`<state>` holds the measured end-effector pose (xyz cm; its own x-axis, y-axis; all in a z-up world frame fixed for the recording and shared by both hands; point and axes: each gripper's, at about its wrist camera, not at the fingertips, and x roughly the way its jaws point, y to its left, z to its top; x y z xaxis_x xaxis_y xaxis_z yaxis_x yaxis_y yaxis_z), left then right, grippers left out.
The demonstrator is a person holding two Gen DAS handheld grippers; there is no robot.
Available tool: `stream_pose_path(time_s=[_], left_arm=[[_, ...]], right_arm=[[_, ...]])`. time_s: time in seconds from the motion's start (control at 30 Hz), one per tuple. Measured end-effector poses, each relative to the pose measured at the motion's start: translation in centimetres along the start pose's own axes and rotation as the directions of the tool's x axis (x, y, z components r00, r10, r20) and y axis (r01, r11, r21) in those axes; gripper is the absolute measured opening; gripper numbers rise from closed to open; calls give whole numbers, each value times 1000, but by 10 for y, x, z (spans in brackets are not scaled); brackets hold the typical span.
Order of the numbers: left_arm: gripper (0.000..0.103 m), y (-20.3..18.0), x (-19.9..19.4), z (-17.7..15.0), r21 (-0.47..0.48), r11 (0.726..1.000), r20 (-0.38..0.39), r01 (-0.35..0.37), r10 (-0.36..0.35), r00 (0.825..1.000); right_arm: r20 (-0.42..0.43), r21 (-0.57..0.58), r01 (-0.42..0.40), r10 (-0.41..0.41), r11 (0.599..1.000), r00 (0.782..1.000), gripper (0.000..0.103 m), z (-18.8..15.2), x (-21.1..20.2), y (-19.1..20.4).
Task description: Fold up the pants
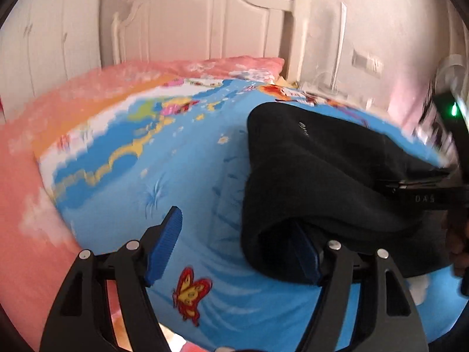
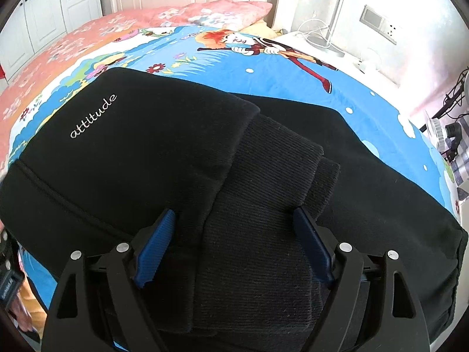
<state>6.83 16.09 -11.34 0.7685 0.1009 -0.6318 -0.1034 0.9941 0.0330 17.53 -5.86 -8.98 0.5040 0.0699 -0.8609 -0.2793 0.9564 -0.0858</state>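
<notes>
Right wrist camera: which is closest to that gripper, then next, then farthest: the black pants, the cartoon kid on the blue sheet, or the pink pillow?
From the right gripper:
1. Black pants, right under its fingers.
2. Cartoon kid, beyond the pants on the blue sheet.
3. Pink pillow, farthest, by the headboard.

Pants (image 2: 164,158) lie folded on bedspread (image 2: 222,55), upper layer over lower; ribbed cuffs (image 2: 263,205) on top, toward near edge. Bedspread lies on bed — pillow (image 2: 217,11) at far end, headboard (image 1: 205,20) behind pillow. Nightstand (image 2: 337,50) right of pillow, cable (image 2: 316,29) on it. Wall socket (image 2: 378,23) above nightstand. Right gripper (image 2: 231,246) over cuffs, fingers apart either side of them. Left gripper (image 1: 234,249) at pants' left edge — one finger (image 1: 167,243) over bare bedspread, other under fabric fold.
</notes>
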Motion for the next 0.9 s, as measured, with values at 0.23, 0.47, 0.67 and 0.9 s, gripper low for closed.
stream_pose_path(time_s=[0.23, 0.47, 0.67, 0.9], left_arm=[[71, 69, 14, 23, -570, 747, 2, 343, -416, 909], [72, 73, 27, 5, -590, 760, -82, 272, -391, 917], [69, 52, 12, -14, -268, 962, -181, 47, -98, 979], [76, 21, -18, -28, 102, 987, -65, -126, 133, 989]], right_arm=[[2, -2, -18, 18, 1000, 1000, 79, 0, 0, -3], [3, -13, -18, 18, 1000, 1000, 80, -1, 1, -2], [4, -15, -20, 20, 1000, 1000, 80, -1, 1, -1], [5, -12, -20, 20, 1000, 1000, 80, -1, 1, -2]])
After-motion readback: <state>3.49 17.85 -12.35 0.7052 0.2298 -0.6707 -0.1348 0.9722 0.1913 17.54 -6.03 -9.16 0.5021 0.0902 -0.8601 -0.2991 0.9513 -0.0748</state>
